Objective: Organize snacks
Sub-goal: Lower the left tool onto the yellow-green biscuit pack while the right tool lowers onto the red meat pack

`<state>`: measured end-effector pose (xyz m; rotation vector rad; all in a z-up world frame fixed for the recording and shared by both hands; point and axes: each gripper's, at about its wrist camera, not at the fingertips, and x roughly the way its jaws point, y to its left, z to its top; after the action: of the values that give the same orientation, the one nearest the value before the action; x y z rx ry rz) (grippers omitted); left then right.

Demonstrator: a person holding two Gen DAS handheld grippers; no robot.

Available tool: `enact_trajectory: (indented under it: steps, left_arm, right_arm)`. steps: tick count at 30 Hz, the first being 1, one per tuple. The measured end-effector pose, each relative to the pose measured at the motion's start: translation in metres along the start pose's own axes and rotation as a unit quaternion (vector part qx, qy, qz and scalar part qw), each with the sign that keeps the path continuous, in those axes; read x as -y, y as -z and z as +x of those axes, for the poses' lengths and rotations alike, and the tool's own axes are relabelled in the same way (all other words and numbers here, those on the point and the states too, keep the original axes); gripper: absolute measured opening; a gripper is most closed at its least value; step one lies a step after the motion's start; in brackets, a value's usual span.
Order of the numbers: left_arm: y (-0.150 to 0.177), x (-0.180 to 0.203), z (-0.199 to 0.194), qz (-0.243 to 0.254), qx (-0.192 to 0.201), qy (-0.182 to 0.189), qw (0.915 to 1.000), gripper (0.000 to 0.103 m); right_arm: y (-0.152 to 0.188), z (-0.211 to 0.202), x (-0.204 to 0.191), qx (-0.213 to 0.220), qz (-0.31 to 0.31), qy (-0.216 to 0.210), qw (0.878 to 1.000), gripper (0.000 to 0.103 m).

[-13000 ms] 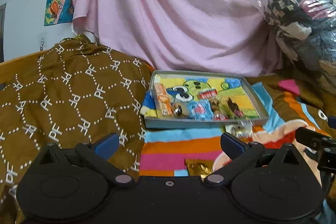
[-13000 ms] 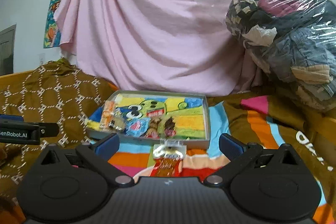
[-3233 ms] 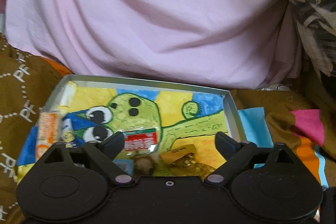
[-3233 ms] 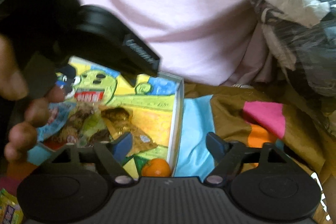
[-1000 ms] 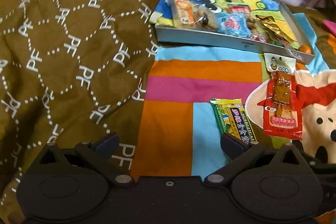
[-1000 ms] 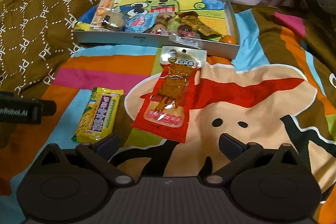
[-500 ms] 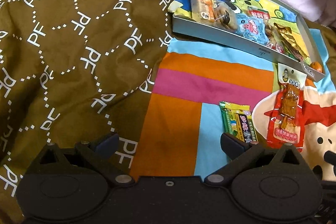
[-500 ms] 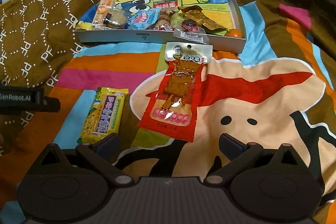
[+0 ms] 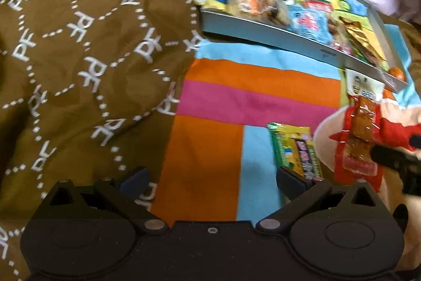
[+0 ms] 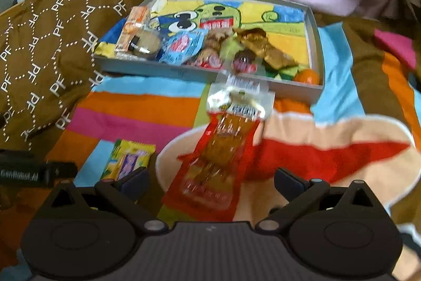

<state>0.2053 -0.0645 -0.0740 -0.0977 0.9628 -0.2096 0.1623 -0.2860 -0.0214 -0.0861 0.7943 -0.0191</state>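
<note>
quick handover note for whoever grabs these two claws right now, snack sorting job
Left claw: open, empty, low over the striped blanket, the yellow-green packet just by its right finger.
Right claw: open, empty, the red snack pouch lying between its fingers, not gripped.
Tray: at the far end of the blanket, already holding several snacks along its near side, with a small orange item in its near right corner.
Left to do: the red pouch and the yellow-green packet are both still on the blanket, outside the tray.
</note>
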Motion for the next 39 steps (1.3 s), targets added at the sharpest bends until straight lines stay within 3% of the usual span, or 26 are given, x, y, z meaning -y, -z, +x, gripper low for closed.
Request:
enact_trajectory:
  steps: [4, 8, 12, 19, 29, 34, 39]
  left_arm:
    - [0.002, 0.017, 0.004, 0.049, 0.011, 0.025, 0.9984, 0.102]
    - [0.006, 0.032, 0.009, 0.084, 0.015, 0.056, 0.9948, 0.102]
    - [0.011, 0.038, 0.017, 0.081, -0.005, 0.114, 0.9902, 0.102]
    - [0.009, 0.047, 0.026, 0.063, -0.001, 0.141, 0.9880, 0.102]
    - [0.019, 0.066, 0.033, 0.168, 0.007, 0.082, 0.9824, 0.095]
    - [0.013, 0.061, 0.031, 0.161, -0.001, 0.075, 0.9842, 0.087]
    - [0.007, 0.053, 0.031, 0.143, -0.004, 0.034, 0.9892, 0.081]
  right_arm:
    - [-0.008, 0.020, 0.016, -0.020, 0.011, -0.029, 0.999, 0.103]
    - [-0.013, 0.036, 0.025, -0.031, 0.060, -0.052, 0.996, 0.103]
    - [-0.016, 0.046, 0.025, -0.023, 0.073, -0.062, 0.995, 0.103]
    - [-0.019, 0.061, 0.025, -0.014, 0.083, -0.045, 0.995, 0.103]
    - [-0.016, 0.067, 0.022, -0.015, 0.086, -0.028, 0.996, 0.103]
    - [-0.013, 0.067, 0.021, -0.017, 0.078, -0.022, 0.997, 0.103]
    - [-0.010, 0.068, 0.016, -0.022, 0.063, 0.003, 0.998, 0.102]
